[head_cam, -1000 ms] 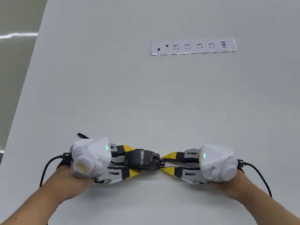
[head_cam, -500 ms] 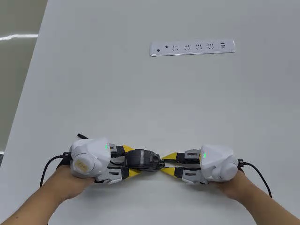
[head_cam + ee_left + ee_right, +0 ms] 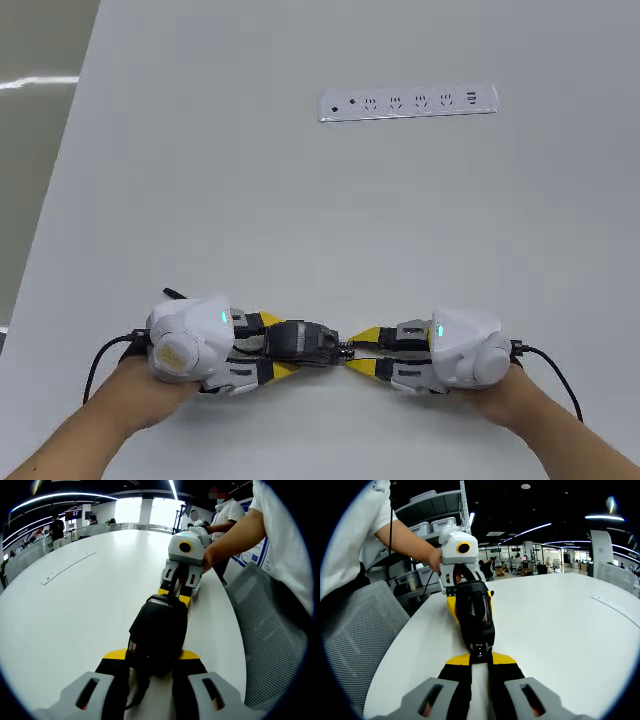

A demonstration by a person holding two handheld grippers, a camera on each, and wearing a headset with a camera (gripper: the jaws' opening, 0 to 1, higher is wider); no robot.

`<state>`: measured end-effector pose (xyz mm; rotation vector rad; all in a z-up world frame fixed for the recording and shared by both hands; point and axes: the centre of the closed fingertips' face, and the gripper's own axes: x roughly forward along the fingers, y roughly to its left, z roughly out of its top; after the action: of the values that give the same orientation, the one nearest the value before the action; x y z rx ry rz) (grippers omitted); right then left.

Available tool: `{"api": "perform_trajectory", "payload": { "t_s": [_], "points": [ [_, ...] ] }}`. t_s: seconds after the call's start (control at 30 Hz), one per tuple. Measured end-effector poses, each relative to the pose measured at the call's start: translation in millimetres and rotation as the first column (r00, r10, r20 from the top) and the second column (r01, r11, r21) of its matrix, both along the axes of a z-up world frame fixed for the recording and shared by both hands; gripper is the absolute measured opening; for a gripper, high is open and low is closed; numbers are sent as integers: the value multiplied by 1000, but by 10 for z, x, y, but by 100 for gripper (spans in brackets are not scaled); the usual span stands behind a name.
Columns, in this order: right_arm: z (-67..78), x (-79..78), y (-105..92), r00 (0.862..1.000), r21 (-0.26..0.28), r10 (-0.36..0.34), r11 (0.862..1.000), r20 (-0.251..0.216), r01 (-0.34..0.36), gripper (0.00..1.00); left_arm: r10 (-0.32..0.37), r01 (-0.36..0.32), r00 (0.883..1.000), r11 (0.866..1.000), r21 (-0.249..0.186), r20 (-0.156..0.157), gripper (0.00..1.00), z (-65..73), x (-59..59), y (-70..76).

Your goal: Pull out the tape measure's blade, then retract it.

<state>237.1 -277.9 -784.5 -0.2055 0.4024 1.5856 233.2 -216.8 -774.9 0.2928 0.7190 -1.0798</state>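
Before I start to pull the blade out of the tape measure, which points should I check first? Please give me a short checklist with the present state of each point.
1. Left gripper shut on the tape measure: ok.
2. Right gripper shut on the hook at the blade's end: ok, as far as the right gripper view shows.
3. Blade drawn out: not ok, no blade shows between the case and the hook.
4. Table bare on the right gripper's side for the pull: ok; the power strip lies far off.
5. Blade lock released: cannot tell.
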Motion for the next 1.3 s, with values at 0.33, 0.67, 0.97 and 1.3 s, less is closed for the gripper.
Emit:
{"api": "perform_trajectory", "payload": {
  "t_s": [0.33,0.67,0.97,1.3],
  "points": [
    [-2,19,-82,1000,0,-16,1000,-6,16,11,6,-6,1000,1000,-4,0,29,-6,5,0],
    [-6,32,-179,1000,-1,-17,1000,-6,17,11,3,-3,1000,1000,0,4,29,-8,6,3],
    [-1,25,-304,1000,0,-27,1000,2,27,11,-8,7,1000,1000,8,8,29,-10,-1,4],
    [-1,40,-390,999,1,-35,999,-2,35,10,-5,5,1000,1000,10,7,29,-9,-1,-5]
  ]
}}
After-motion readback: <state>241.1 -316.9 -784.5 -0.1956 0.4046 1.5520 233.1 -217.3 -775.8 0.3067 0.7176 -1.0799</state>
